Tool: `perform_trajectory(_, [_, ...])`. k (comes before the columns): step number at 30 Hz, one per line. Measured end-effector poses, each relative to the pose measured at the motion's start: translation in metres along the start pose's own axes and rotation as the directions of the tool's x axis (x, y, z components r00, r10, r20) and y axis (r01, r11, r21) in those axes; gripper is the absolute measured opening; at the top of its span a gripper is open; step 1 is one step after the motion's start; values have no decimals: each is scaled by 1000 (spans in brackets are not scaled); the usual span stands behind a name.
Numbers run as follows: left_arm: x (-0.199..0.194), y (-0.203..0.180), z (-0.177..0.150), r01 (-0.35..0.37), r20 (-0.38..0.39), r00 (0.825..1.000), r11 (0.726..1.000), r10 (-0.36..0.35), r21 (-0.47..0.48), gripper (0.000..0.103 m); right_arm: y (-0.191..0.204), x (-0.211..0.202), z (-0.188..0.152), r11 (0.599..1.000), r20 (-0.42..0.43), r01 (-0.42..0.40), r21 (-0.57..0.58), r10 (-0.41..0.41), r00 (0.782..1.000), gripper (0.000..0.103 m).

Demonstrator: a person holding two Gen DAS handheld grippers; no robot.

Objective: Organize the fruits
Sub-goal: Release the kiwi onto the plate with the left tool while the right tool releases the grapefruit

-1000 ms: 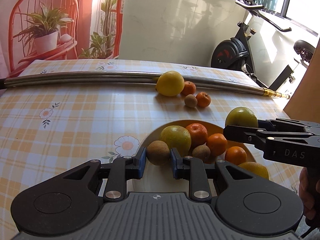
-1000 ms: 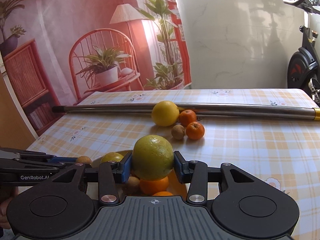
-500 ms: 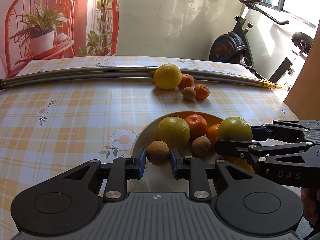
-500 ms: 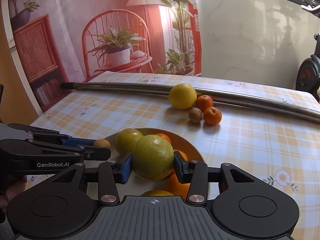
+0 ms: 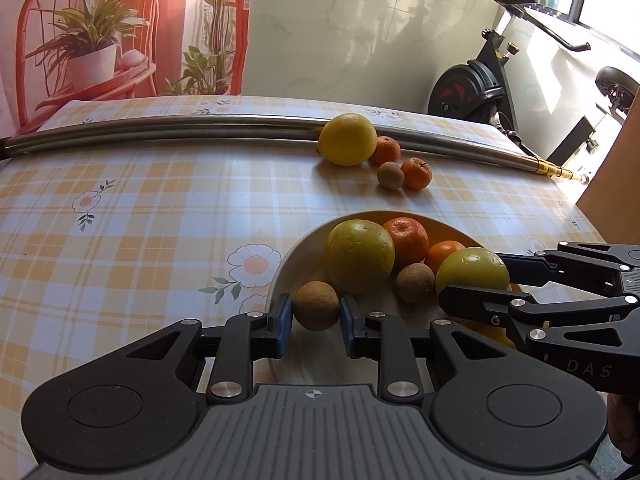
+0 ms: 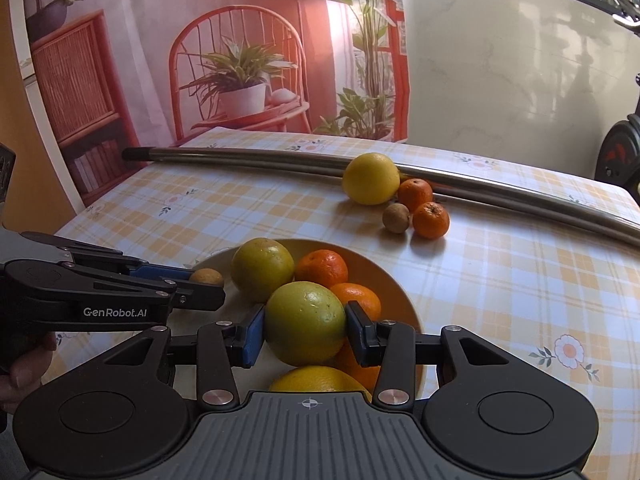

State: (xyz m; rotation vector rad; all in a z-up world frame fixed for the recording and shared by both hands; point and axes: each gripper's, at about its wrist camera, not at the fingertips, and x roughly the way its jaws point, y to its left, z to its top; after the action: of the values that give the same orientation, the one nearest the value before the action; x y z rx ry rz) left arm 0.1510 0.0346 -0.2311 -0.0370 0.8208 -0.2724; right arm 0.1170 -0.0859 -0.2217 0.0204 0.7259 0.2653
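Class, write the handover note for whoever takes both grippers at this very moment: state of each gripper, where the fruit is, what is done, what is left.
Left gripper: shut on a small brown fruit, over the near rim of the bowl.
Right gripper: shut on a yellow-green citrus, over the bowl's fruit pile.
In the bowl: another yellow-green citrus, several tangerines, a brown fruit and a yellow fruit at the near edge.
Still on the tablecloth by the metal pole: a big yellow citrus, two tangerines and a brown fruit.
Left to do: probably release both held fruits into the bowl, then fetch those four.
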Motion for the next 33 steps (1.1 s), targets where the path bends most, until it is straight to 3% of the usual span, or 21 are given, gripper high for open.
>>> perform_trajectory(18, [-3, 3, 0, -5, 21, 1000, 1000, 6, -30, 28, 0, -2, 1, 1000, -3, 5, -17, -5, 1000, 41])
perform_trajectory(33, [-8, 2, 2, -4, 35, 999, 1000, 5, -26, 28, -3, -8, 3, 1000, 10, 12, -10, -12, 1000, 48])
